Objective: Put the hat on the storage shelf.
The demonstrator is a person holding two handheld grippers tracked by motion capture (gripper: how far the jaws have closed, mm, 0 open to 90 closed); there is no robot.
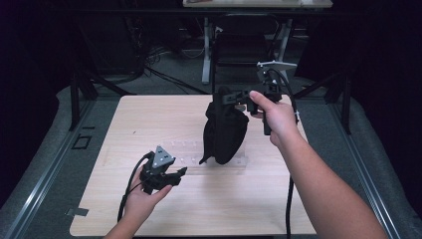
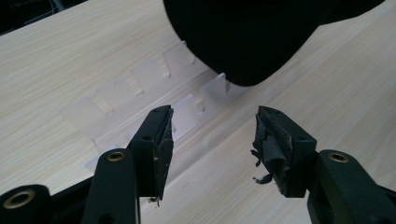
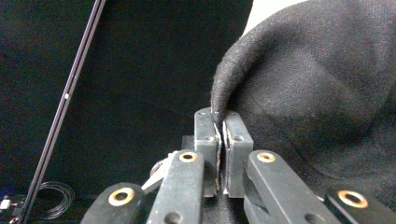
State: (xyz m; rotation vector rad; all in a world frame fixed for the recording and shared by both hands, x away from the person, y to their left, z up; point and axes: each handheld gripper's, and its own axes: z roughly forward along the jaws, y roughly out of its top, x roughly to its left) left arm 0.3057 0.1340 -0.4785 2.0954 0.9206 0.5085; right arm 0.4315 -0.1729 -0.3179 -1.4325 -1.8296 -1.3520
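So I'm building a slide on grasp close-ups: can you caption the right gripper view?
Right gripper, jaws shut on a folded edge of black cloth, holding it up.

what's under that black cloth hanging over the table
Under the black cloth, held up by the right hand-held gripper, a clear plastic rack lies on the wooden table. The cloth's hanging bottom covers the rack's far end.

We see our left gripper (image 2: 212, 140) with its two black jaws wide apart, nothing between them. Just past them a clear plastic strip (image 2: 140, 93) lies flat on the wooden table (image 2: 56, 65). A black cloth (image 2: 247, 37) hangs above its far end.
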